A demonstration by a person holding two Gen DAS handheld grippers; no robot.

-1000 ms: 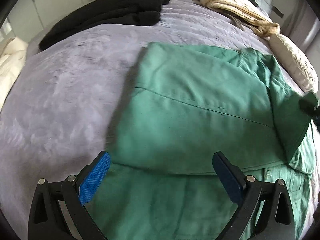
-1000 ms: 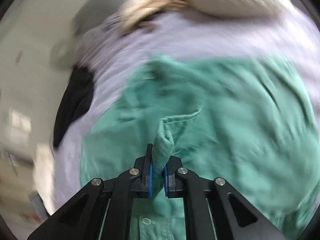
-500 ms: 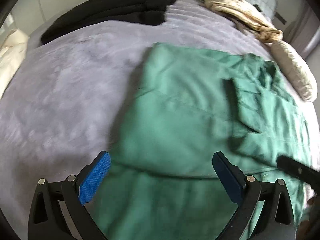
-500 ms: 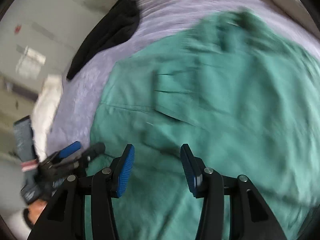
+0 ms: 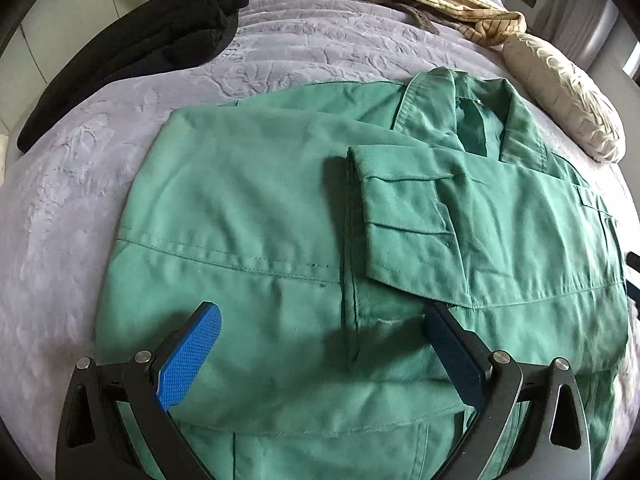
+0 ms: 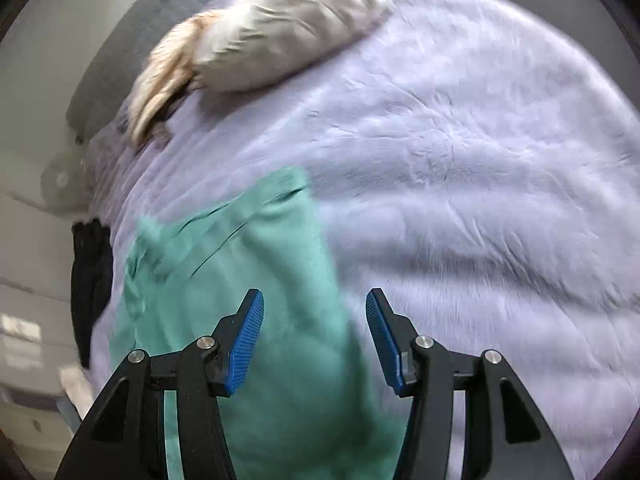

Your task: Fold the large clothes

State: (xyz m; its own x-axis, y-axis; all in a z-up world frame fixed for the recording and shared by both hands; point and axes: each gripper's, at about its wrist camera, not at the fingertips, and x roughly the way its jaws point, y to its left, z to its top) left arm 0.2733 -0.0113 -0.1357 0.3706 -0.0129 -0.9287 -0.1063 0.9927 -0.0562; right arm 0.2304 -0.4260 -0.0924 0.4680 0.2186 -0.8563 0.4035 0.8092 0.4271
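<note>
A green jacket [image 5: 280, 216] lies flat on a lilac bedspread [image 5: 64, 208], collar toward the far side, with one sleeve [image 5: 404, 232] folded across the chest so its cuff ends near the middle seam. The left gripper [image 5: 320, 344] hangs above the near part of the jacket with its jaws wide apart and nothing between them; its blue pads [image 5: 188, 356] stand clear of the cloth. The jacket's left edge runs straight and leaves a broad strip of bare bedspread beside it, reaching out to a black garment [image 5: 132, 52] folded near the far left rim of the bed. Beyond the collar, well apart from it, a cream striped cloth [image 5: 432, 4] is bunched up, and a pale pillow [image 5: 560, 96] lies near the jacket's far right shoulder. In the blurred right wrist view, the right gripper [image 6: 316, 336] has its jaws parted, having just been opening, and holds nothing; it sits over the jacket's right edge [image 6: 324, 264], with green cloth under the left finger and bedspread under the right one. To that side the bedspread is open and bare up to the pillow [image 6: 280, 24].
</note>
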